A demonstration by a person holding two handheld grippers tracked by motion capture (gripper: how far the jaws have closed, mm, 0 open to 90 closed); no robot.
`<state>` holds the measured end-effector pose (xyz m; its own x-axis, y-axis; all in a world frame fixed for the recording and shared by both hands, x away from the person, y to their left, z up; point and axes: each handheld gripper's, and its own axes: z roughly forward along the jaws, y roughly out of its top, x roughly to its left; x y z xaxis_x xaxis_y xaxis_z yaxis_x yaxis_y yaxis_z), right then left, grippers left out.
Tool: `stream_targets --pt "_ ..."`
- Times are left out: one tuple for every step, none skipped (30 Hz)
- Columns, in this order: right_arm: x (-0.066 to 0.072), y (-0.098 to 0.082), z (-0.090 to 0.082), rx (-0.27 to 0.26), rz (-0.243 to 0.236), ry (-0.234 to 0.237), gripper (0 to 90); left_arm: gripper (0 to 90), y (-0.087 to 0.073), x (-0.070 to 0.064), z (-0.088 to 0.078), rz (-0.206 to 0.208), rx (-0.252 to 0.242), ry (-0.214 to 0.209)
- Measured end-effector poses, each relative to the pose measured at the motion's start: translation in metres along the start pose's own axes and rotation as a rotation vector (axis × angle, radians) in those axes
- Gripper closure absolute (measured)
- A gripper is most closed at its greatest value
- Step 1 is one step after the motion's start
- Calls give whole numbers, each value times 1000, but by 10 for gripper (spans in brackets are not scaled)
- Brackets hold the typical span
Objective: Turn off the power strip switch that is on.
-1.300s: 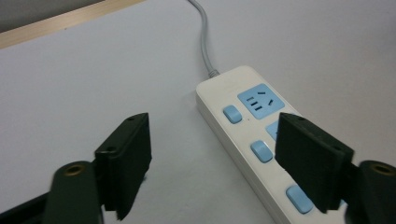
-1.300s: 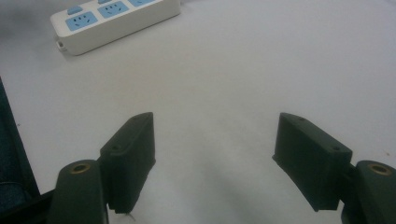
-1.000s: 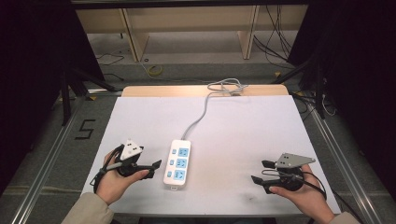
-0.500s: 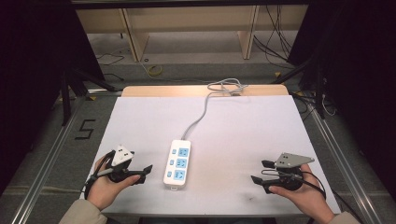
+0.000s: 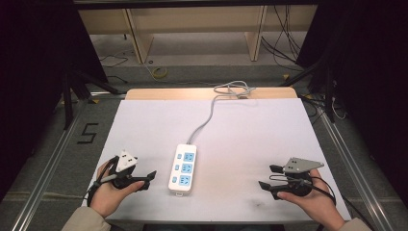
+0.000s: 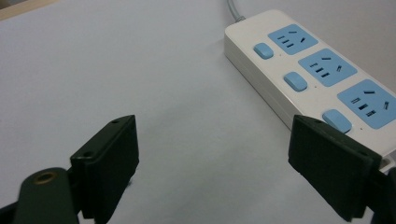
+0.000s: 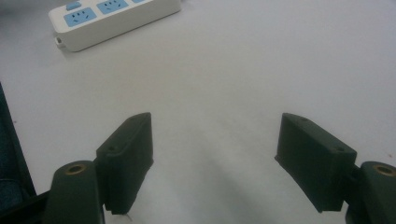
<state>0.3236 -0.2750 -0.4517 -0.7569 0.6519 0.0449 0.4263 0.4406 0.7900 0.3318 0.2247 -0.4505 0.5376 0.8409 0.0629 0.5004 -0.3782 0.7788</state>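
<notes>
The strip (image 5: 182,168) lies flat near the front edge of the table (image 5: 250,125), roughly centred btwn the two hands, long axis running away from the person; its grey cord (image 5: 207,120) leaves the far end and snakes off to a loose coil at the table's back edge. Three blue sockets w/ a blue switch (image 6: 295,81) beside each, white body. Left gripper (image 5: 148,177) sits just beside the strip's left side, jaws spread wide w/ nothing btwn them; in the left gripper view the right-hand jaw overlaps the strip's near corner, contact can't be told. Right gripper (image 5: 267,177) is well apart to the right, jaws also wide apart and empty, aimed at bare table. Handling, as a guess: rigid plastic shell, light to moderate, smooth and prob. a bit slippery, not fragile. Best hold is across the short width, pads on the two long side walls, near mid-length so it doesn't pivot. Avoid top face: switches would get pressed. Cord is stiff-ish and will drag or swing the far end if lifted, so a second hold nearer the cord end would steady it.
</notes>
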Motion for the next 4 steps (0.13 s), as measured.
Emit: stream_targets --pt "0 0 0 1 0 0 274 159 0 0 0 -1 -1 0" --pt "0 0 0 1 0 0 274 159 0 0 0 1 0 -2" --pt "0 0 0 0 0 0 274 159 0 0 1 0 1 -3" --pt "0 0 0 0 1 0 273 159 0 -1 1 1 2 -2"
